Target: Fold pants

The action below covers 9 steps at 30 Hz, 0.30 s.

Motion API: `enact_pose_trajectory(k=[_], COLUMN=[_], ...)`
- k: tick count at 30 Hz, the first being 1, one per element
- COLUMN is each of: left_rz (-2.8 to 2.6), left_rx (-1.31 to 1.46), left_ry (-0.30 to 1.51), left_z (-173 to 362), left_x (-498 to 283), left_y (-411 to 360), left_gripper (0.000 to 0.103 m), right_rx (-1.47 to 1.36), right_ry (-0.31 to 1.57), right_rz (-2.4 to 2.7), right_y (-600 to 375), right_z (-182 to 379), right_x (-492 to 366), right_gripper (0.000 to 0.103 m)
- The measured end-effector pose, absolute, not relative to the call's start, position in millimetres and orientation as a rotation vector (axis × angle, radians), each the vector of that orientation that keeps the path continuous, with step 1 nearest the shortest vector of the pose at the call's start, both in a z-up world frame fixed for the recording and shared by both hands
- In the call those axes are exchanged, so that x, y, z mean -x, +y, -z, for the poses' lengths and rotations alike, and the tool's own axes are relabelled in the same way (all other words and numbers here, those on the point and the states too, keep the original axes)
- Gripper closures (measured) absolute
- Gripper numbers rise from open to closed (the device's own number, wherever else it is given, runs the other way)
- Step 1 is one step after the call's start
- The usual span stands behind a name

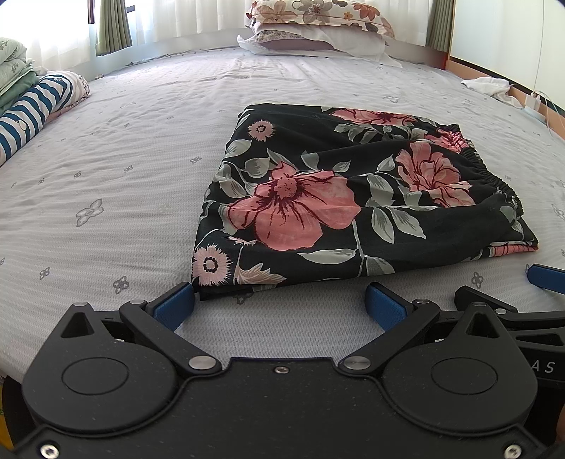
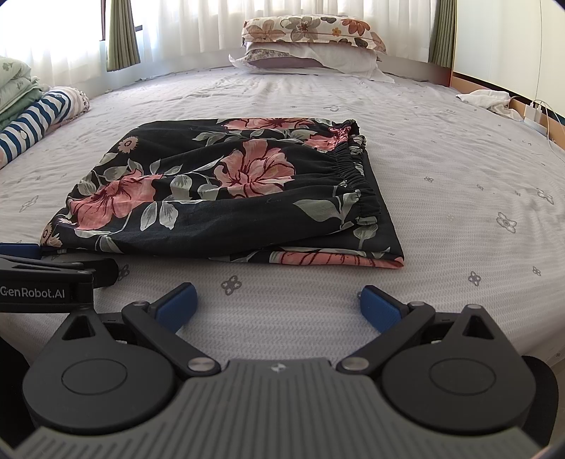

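Observation:
Black pants with pink flowers (image 1: 335, 197) lie folded into a flat rectangle on the bed, elastic waistband on the right side. In the right wrist view the same pants (image 2: 226, 190) sit ahead and left of centre. My left gripper (image 1: 280, 302) stands open just in front of the fold's near edge, its left blue pad touching or almost touching the near left corner, nothing between the fingers. My right gripper (image 2: 277, 302) is open too, a short way back from the near edge, holding nothing. Each gripper shows at the edge of the other's view.
The bed sheet (image 1: 106, 183) is pale grey with small flower marks. Stacked pillows (image 1: 317, 31) rest at the head. Folded bedding and a striped cloth (image 1: 31, 109) lie at the left. A white cloth (image 2: 487, 99) and a charger with cables (image 2: 535, 113) sit at the right edge.

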State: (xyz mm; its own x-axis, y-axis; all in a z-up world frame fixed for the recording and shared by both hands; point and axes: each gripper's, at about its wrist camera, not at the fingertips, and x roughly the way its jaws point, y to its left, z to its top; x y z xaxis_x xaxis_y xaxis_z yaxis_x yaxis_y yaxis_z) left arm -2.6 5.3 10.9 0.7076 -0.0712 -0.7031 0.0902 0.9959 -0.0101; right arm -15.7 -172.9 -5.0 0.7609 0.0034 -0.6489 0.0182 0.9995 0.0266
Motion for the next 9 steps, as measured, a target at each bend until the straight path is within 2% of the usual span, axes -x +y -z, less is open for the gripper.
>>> enact_pose_trajectory(k=[9], left_rz=[0.090], left_rx=[-0.030], left_ry=[0.768], left_z=[-10.2], left_x=[2.4], left_y=[7.4], left_gripper=[0.000], right_rx=[-0.030], right_ry=[0.705], right_rz=[0.008], right_y=[-172.7], right_z=[5.3], right_x=[15.9], right_gripper=[0.000])
